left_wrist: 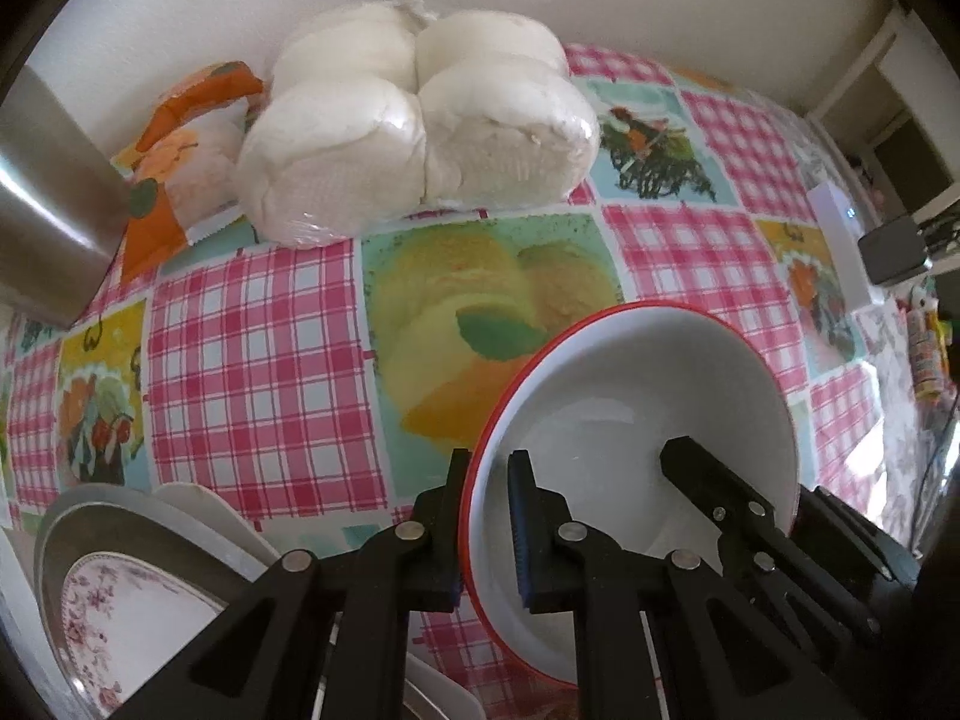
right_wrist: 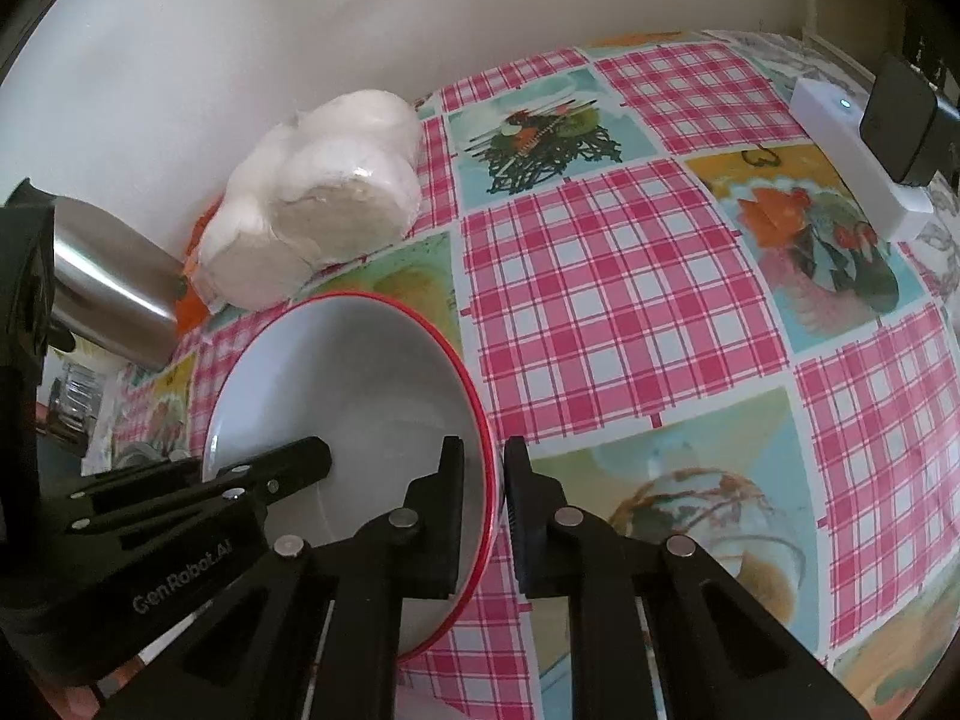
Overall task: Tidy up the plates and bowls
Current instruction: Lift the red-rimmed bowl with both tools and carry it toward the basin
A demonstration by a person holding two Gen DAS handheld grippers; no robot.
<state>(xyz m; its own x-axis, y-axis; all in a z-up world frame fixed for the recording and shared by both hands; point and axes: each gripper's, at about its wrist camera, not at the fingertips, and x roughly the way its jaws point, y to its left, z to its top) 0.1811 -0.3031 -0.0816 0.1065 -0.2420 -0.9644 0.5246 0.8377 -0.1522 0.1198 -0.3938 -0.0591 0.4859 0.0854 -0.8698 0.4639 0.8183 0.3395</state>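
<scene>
A white bowl with a red rim [left_wrist: 630,396] is held above the patterned tablecloth by both grippers. My left gripper [left_wrist: 487,480] is shut on the bowl's left rim, one finger inside, one outside. My right gripper [right_wrist: 485,468] is shut on the bowl's [right_wrist: 354,372] right rim the same way. Each gripper shows in the other's view, inside the bowl: the right one in the left wrist view [left_wrist: 714,480], the left one in the right wrist view [right_wrist: 288,462]. A stack of plates [left_wrist: 138,576], the top one floral, sits at the lower left in the left wrist view.
A wrapped pack of white rolls [left_wrist: 414,138] and an orange packet [left_wrist: 180,150] lie by the wall. A steel cylinder [left_wrist: 42,198] stands at the left. A white device [right_wrist: 852,150] and a black box [right_wrist: 906,114] lie at the table's right edge.
</scene>
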